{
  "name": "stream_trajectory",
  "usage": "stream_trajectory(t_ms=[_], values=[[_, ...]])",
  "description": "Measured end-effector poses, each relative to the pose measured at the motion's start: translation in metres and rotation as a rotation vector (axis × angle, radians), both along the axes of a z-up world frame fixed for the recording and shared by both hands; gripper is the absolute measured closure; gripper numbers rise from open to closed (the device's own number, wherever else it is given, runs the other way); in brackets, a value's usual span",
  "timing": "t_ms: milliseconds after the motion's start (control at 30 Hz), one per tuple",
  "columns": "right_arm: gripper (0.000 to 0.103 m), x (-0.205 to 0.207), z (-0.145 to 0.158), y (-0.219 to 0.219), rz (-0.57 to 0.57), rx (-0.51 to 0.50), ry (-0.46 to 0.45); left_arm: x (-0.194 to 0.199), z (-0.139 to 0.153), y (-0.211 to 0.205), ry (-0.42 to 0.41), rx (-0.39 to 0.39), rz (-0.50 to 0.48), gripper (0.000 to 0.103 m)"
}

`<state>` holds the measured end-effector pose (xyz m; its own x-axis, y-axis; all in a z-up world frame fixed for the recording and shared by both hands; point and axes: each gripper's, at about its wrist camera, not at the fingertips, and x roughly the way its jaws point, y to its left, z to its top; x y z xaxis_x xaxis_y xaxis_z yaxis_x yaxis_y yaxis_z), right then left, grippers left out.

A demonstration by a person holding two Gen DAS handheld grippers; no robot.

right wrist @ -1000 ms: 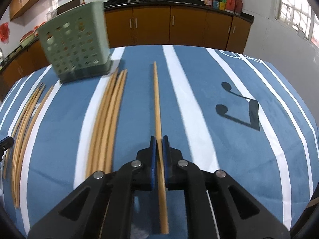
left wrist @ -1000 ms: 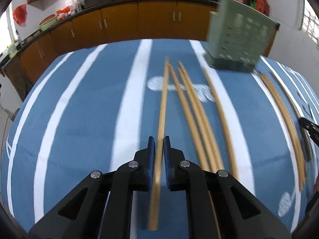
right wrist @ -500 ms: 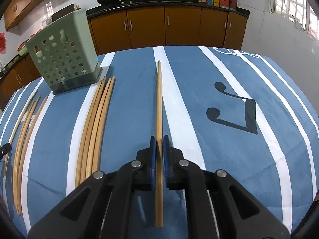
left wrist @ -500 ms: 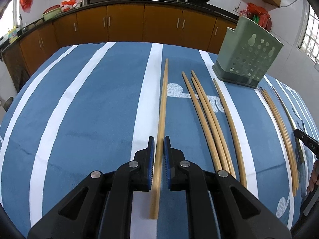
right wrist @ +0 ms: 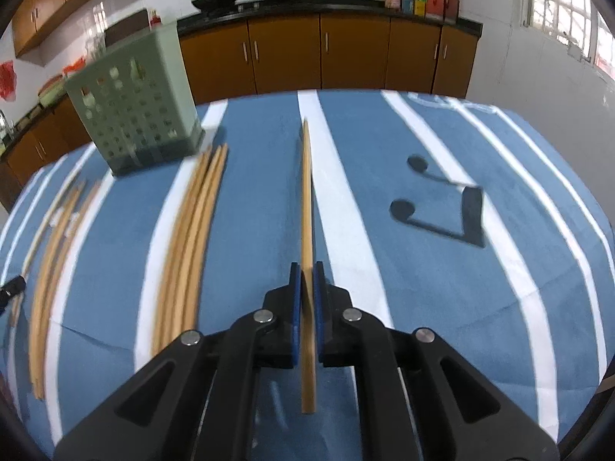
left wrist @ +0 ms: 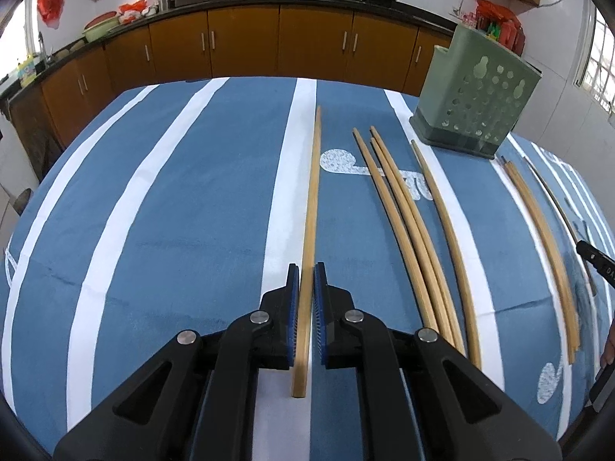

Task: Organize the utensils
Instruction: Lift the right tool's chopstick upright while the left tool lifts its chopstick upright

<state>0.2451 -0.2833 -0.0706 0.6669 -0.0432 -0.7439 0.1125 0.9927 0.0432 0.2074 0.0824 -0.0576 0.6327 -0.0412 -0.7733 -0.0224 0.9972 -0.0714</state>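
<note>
My left gripper (left wrist: 306, 269) is shut on a long wooden chopstick (left wrist: 313, 192) that points away along the blue striped tablecloth. My right gripper (right wrist: 306, 267) is shut on another wooden chopstick (right wrist: 306, 199), lifted above the cloth. A green perforated utensil holder (left wrist: 474, 88) stands at the far right in the left wrist view and at the far left in the right wrist view (right wrist: 132, 103). Several loose chopsticks (left wrist: 403, 207) lie on the cloth between the grippers, and show in the right wrist view (right wrist: 192, 230).
More chopsticks (left wrist: 542, 230) lie by the right edge in the left wrist view, and at the left in the right wrist view (right wrist: 54, 253). The table (left wrist: 173, 211) carries a blue cloth with white stripes. Brown kitchen cabinets (left wrist: 276, 46) run behind it.
Both grippers have risen and tilted with their chopsticks; the holder now looks farther off in the left wrist view and nearer in the right wrist view. Both stay shut.
</note>
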Motion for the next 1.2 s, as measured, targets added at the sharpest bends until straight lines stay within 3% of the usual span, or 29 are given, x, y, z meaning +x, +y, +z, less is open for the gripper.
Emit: stream_trajectory(t_ms=[300,733,933,1000,1067,1200], values=[[0.095,-0.02,0.059,-0.006,-0.01,-0.019,-0.181,-0.016,0.048,0.01,-0.136,-0.001,0.011,0.095],[0.095,-0.027,0.114,-0.013,-0.022,-0.004,-0.363,-0.014,0.118,0.016,-0.331,-0.01,0.038,0.097],[0.095,-0.031,0.112,-0.009,-0.007,-0.011,-0.373,-0.012,0.091,0.011,-0.261,-0.002,0.007,0.096],[0.096,-0.033,0.112,-0.008,-0.005,-0.011,-0.371,-0.012,0.069,0.009,-0.207,0.002,-0.002,0.089],[0.096,-0.035,0.111,-0.008,-0.003,-0.006,-0.366,-0.012,0.044,0.009,-0.152,0.008,0.003,0.068],[0.095,-0.034,0.11,-0.008,-0.002,-0.007,-0.361,-0.016,0.012,0.013,-0.078,0.01,0.012,0.068]])
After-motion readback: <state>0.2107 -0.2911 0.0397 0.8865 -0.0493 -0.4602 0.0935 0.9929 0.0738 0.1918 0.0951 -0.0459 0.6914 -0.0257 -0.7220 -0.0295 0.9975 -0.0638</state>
